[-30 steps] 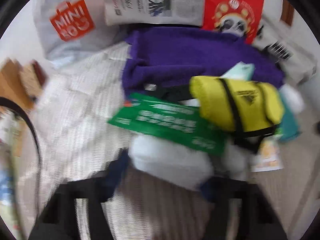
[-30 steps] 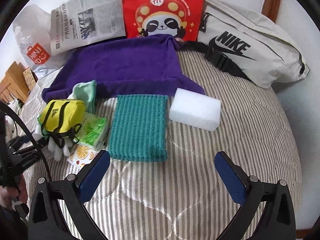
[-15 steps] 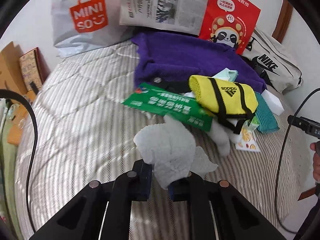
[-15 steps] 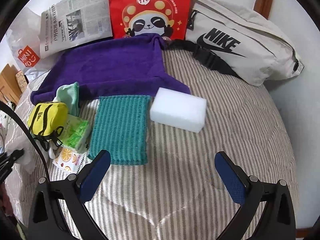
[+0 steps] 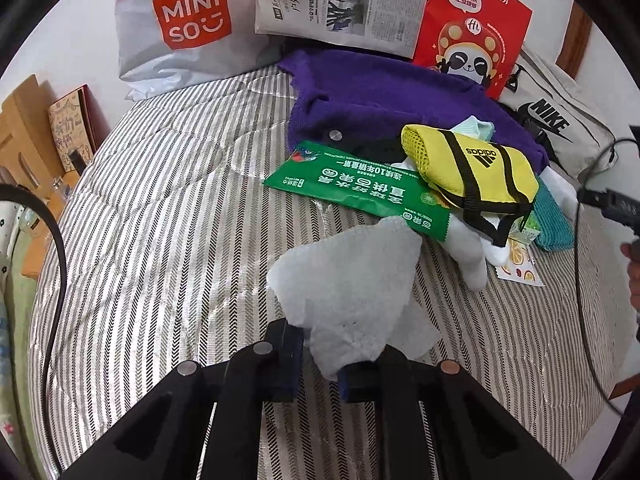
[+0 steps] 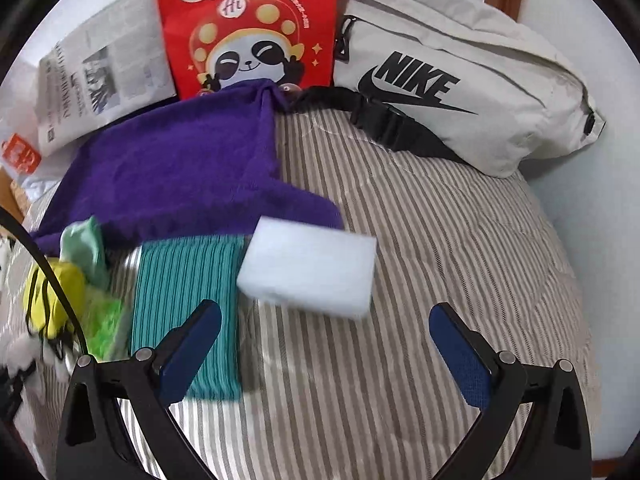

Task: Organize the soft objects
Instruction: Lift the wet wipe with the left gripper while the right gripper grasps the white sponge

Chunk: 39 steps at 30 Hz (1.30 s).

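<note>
My left gripper (image 5: 318, 364) is shut on a pale grey cloth (image 5: 352, 280) and holds it above the striped bed (image 5: 160, 240), near a pile: green packet (image 5: 360, 192), yellow adidas pouch (image 5: 472, 172), white plush (image 5: 472, 252). My right gripper (image 6: 324, 344) is open and empty, just in front of a white sponge block (image 6: 308, 268). A teal knitted cloth (image 6: 188, 292) lies left of the sponge. A purple towel (image 6: 172, 172) is spread behind both; it also shows in the left wrist view (image 5: 380, 96).
A beige Nike waist bag (image 6: 460, 80), a red panda paper bag (image 6: 248, 28), a newspaper (image 5: 340, 0) and a Miniso bag (image 5: 188, 24) line the back wall. Cardboard boxes (image 5: 24, 128) stand off the bed's left side. Cables hang at both sides.
My left gripper has pulled the grey cloth back out of the pile and lifted it. My right gripper has moved forward toward the white sponge, still open.
</note>
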### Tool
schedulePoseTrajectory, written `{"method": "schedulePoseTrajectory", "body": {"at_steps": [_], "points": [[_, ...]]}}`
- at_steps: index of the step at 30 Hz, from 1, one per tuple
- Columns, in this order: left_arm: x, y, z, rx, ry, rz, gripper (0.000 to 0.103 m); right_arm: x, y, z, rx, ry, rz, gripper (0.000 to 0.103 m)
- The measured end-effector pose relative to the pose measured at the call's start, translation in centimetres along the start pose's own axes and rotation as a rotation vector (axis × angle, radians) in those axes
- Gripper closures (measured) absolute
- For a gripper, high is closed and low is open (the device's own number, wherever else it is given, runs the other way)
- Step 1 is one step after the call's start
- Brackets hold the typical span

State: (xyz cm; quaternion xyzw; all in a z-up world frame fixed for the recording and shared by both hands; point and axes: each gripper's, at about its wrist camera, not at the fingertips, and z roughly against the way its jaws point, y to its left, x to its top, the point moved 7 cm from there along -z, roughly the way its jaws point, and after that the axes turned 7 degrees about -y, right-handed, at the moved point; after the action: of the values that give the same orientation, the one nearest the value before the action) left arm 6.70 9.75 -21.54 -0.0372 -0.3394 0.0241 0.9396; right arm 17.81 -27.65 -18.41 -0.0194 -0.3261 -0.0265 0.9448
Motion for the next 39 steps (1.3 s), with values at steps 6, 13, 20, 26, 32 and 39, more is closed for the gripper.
{"method": "schedulePoseTrajectory", "body": {"at_steps": [6,13,20,26,32,39], "points": [[0.2,-0.2,-0.2,0.005,-0.004,-0.006,0.088,0.8,0.2,-2.9,-0.006,0.035,-0.076,0.0],[0.2,-0.2,-0.2,0.003,-0.006,-0.016,0.088,-0.1,-0.1,-6.1,-0.053,0.094,-0.112,0.009],[0.3,0.1,0.1,-0.01,0.006,0.001,0.089,0.3,-0.7,-3.5,0.035,0.03,-0.15,0.022],[0.3,0.0,1.6,-0.014,-0.004,0.001,0.089,0.6,-0.5,-0.1,0.049,-0.009,-0.11,0.022],[1.1,0.0,4.4,-0.04,-0.046,0.026,0.089,1.0,0.5,2.3,0.09,-0.039,-0.067,0.022],[3.3,-0.6,6.6,-0.057,-0.093,0.019,0.089,2.2,2.5,4.4,0.14,-0.079,-0.011,0.022]]}}
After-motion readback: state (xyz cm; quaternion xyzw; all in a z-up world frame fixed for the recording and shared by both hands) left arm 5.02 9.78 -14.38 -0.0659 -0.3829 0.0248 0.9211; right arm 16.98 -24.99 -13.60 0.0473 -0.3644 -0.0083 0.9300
